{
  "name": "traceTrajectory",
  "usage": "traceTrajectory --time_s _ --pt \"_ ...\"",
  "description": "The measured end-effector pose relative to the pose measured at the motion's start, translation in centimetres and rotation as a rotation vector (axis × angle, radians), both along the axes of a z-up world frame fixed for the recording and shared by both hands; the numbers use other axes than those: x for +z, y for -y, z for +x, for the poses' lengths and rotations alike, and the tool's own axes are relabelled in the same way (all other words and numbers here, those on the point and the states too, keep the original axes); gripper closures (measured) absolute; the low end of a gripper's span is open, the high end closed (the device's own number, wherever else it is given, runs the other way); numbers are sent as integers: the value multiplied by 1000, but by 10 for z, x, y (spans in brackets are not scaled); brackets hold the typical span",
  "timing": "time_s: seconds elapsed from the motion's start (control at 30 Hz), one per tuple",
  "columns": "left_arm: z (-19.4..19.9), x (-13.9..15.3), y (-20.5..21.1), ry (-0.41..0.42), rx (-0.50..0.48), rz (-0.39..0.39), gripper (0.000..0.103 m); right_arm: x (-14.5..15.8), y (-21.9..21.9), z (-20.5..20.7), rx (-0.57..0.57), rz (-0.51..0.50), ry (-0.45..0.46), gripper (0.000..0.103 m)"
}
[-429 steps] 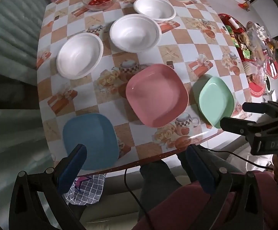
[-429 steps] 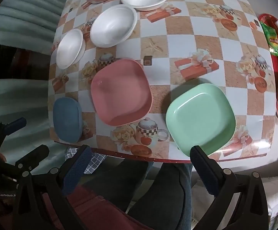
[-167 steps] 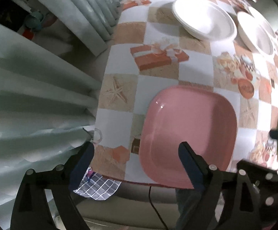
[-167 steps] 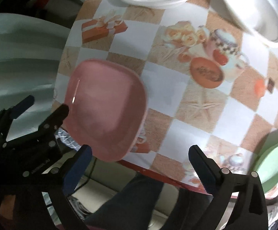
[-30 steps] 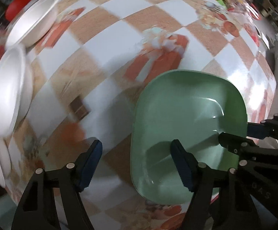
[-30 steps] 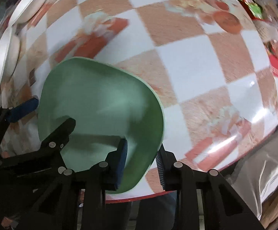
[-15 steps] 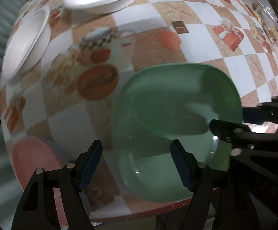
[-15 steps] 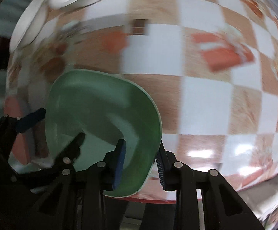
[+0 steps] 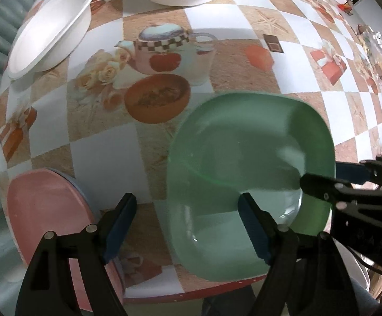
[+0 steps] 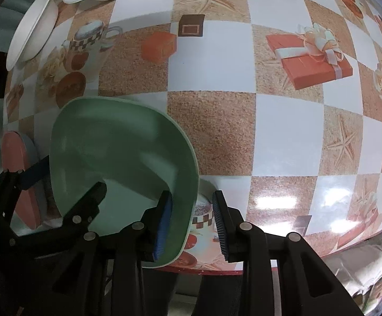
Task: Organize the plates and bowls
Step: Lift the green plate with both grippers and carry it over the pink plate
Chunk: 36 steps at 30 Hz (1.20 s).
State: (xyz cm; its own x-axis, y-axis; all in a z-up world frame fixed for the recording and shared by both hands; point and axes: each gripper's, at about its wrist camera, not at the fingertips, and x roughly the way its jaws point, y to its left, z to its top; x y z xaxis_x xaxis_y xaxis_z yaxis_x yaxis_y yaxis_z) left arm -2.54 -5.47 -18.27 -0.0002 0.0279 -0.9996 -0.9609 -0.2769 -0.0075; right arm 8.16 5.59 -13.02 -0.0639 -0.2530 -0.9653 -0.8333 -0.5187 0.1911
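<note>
The right hand-held gripper (image 10: 192, 221) is being opened, its jaws straddling the near rim of the green plate (image 10: 117, 152) with the inner pad at the rim and the outer pad clear, so the plate is apparently being released. The left hand-held gripper (image 9: 188, 226) is also being opened; it is being held wide over the plate's left edge, with nothing gripped. The green plate is being carried near the front edge of the surface (image 10: 217, 79), just beside the pink plate (image 9: 43, 205), under which a blue rim is showing. The stacking step is judged to be in hand: the green plate is being brought toward the pink one, and a regrasp or push onto it is being called for next. White bowls (image 9: 51, 23) are waiting farther back. Faint lettering on a gripper body is being left unread.
</note>
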Motion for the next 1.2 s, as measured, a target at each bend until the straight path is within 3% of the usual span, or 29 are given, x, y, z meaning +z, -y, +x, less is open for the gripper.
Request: traceTrajectory --time_s 0.03,0.1,0.27,0.3,0.37,0.4,0.43,0.57,0.67,0.8,0.9,1.0,1.03,1.1,1.17,1.2 --pt "-6 1 -8 -2 -3 1 21 -2 2 0 -6 -1 6 53" --pt "-13 -1 -11 9 -12 -1 21 -14 8 10 -26 1 16 44" --pt "-23 0 -13 5 -40 2 20 -21 14 16 -39 3 17 42" --pt "-28 1 -15 3 -33 2 20 -23 16 11 -51 -9 6 37" --pt "-40 -1 -25 3 -16 2 19 -31 16 11 -94 -55 34 15" --pt "-45 -2 -24 11 -8 -2 18 -44 12 21 -138 -127 64 0" --pt "-48 -3 -25 8 -14 -9 16 -47 9 27 -157 -129 94 0" --pt "-46 -5 -33 11 -60 -19 16 -51 7 34 -182 -128 58 0" --pt "-31 -10 -47 17 -82 -30 17 -45 15 36 -162 -84 81 10" --pt "-28 -10 -47 21 -93 -33 21 -33 26 26 -98 -41 25 37" --pt "-13 -7 -46 28 -106 -40 30 -30 29 22 -77 -44 5 48" --pt "12 8 -47 43 -131 -46 47 -30 31 24 -117 -138 -83 84" --pt "40 13 -50 37 -139 -51 49 -33 32 27 -135 -168 -89 87" --pt "45 11 -52 48 -119 -49 54 -32 35 29 -123 -150 -88 87" --pt "39 13 -49 58 -87 -50 77 -31 37 33 -112 -141 -76 87" --pt "36 14 -47 74 -66 -57 81 -29 39 35 -118 -138 -71 87"
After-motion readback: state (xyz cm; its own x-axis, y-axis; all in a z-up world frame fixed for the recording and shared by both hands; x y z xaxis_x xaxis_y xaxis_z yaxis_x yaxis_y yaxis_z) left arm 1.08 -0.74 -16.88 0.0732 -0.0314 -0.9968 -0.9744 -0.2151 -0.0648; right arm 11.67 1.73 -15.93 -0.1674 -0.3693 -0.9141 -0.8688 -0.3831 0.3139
